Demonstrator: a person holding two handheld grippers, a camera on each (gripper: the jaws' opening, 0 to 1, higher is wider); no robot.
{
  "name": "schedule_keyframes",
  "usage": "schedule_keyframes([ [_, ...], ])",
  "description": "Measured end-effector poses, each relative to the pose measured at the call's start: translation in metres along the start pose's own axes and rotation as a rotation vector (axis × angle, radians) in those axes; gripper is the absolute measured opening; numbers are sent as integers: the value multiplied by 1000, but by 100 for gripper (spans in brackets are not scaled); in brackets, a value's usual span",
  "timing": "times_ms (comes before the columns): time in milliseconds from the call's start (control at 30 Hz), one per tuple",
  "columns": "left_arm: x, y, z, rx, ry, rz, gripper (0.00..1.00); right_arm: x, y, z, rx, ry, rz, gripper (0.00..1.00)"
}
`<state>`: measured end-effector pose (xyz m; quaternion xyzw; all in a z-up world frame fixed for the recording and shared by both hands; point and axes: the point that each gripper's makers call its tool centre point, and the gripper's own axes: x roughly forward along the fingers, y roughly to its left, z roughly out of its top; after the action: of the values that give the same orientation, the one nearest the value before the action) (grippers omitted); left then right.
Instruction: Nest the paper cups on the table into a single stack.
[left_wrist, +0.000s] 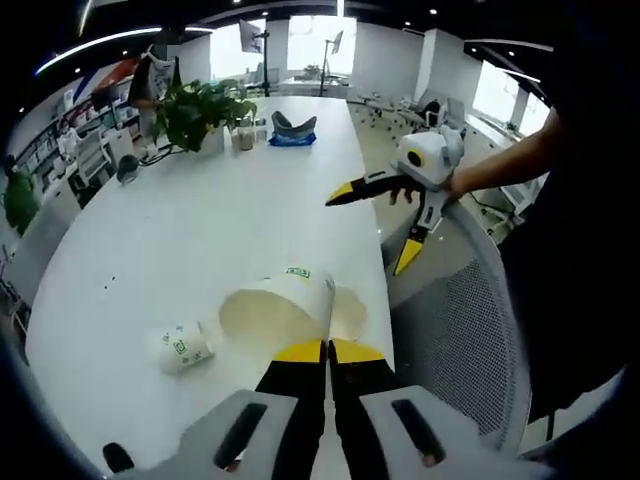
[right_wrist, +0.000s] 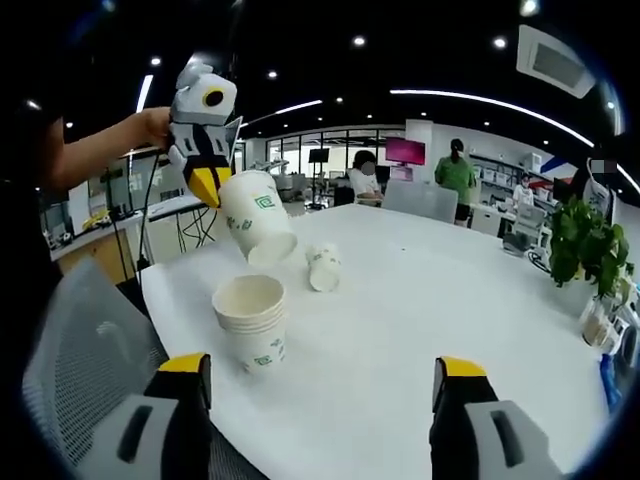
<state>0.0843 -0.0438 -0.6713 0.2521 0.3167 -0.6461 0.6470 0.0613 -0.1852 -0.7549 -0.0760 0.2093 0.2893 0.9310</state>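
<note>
Near the table's edge by the grey mesh chair, a short stack of white paper cups with green logos stands upright on the white oval table, mouth up. Just beyond it, further in from that edge, a single white paper cup lies on its side; the left gripper view shows it too, apart from the rest.

Left gripper: yellow-tipped jaws pinched together on the rim of a held white paper cup, which is tilted, mouth open toward the camera. In the right gripper view this same gripper hangs above the table edge, held cup tilted with its base pointing down toward the stack, not touching it.

Right gripper: jaws spread wide apart, nothing between them, pointed over the table toward the stack. In the left gripper view it sits off the table's edge above the chair, jaws splayed, gripped by a person's hand.

Far end of the table: a green potted plant and a dark grey and blue object. People stand in the office background.
</note>
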Motion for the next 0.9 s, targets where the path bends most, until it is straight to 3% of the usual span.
schedule_keyframes([
  [67, 1, 13, -15, 1, 14, -8, 0, 0, 0, -1, -1, 4, -1, 93],
  [200, 4, 12, -18, -3, 22, -21, 0, 0, -1, -4, -4, 15, -1, 92],
  [400, 5, 11, -16, -13, 16, -24, 0, 1, -1, -7, -8, 32, -3, 90],
  [433, 6, -3, -6, -9, 19, -26, 0, 1, -1, -7, -9, 35, -3, 90],
  [500, 8, -7, -4, -3, 19, -32, 0, 1, -1, -8, -13, 42, -3, 89],
  [600, 10, 1, -10, -1, 17, -43, 0, 1, -1, -10, -16, 53, -5, 88],
  [900, 28, -10, -8, 25, 39, -71, 0, 1, -2, -15, -27, 75, -6, 86],
])
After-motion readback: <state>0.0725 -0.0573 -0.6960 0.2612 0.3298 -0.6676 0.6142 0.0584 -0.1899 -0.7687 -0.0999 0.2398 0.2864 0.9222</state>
